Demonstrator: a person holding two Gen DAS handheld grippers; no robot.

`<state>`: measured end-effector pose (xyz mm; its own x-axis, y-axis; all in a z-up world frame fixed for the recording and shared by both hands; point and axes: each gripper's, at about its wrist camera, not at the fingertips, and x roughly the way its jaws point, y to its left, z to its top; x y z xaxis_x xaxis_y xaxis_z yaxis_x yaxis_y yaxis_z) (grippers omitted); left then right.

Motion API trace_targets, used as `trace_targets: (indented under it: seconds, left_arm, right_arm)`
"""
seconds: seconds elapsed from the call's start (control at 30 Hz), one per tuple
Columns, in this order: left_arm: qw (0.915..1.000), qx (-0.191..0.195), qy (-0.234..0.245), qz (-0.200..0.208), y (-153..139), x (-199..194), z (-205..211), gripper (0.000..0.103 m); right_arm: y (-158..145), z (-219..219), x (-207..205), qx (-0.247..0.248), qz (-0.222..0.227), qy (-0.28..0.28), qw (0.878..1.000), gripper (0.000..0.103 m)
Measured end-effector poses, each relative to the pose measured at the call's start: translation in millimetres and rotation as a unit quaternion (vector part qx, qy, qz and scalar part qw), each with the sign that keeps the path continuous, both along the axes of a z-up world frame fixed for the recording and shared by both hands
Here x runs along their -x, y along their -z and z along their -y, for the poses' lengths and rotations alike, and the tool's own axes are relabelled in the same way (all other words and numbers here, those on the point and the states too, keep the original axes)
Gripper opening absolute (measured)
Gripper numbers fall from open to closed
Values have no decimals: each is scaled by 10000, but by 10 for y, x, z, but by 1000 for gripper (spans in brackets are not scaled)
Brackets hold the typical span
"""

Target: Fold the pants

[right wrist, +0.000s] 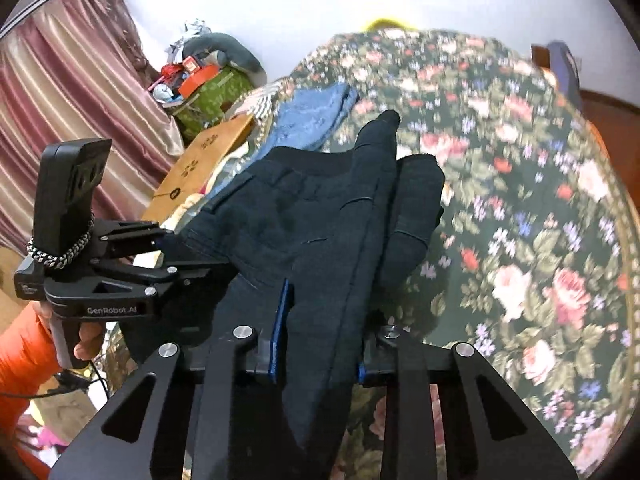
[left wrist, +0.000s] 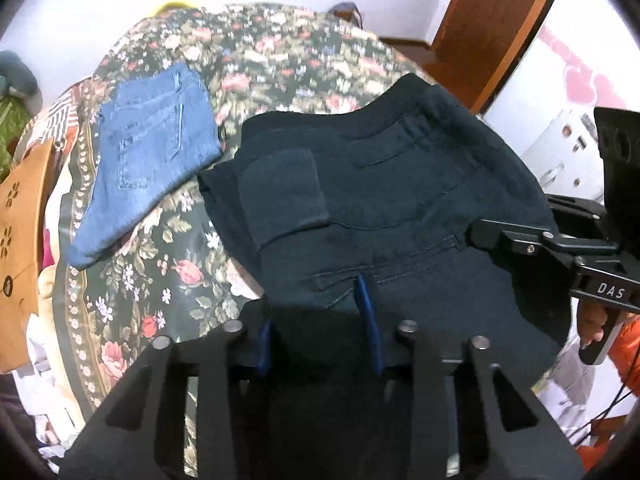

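the left gripper (left wrist: 320, 332) is clamped on the near edge of the dark pants (left wrist: 400, 200), which spread ahead of it over the floral bedspread (left wrist: 160, 240). the right gripper (right wrist: 320, 336) pinches a bunched fold of the same pants. judging by both grips, a fold-over is under way; next, carry the edge forward evenly.

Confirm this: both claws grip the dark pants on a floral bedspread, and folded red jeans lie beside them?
Not quite: the folded jeans are blue, not red, as the left wrist view shows. The rest holds: both the left claw and right claw grip the dark pants on the floral bedspread.
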<state>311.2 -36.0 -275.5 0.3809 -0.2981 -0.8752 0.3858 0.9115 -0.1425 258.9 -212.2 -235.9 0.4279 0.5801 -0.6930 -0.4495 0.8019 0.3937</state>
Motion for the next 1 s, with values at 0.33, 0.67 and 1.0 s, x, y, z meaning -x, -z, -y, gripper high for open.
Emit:
trace_targets:
  seconds: [0.33,0.67,1.0]
  left_arm:
    - [9925,289,-430,1109,-945,97,-267,30]
    - [9751,224,-1032,1949,-1599,-13,-857,30]
    - [9687,423,-1621,1832,-1458,-752,-1612,30]
  right_arm:
    - [-851,-160,-63,-81,1101,20,9939,19]
    - [-1401,-774,-369,-380,1656,-186,9853,19]
    - [-1262,-1591,-1144,-302,1538,-447,9866,19]
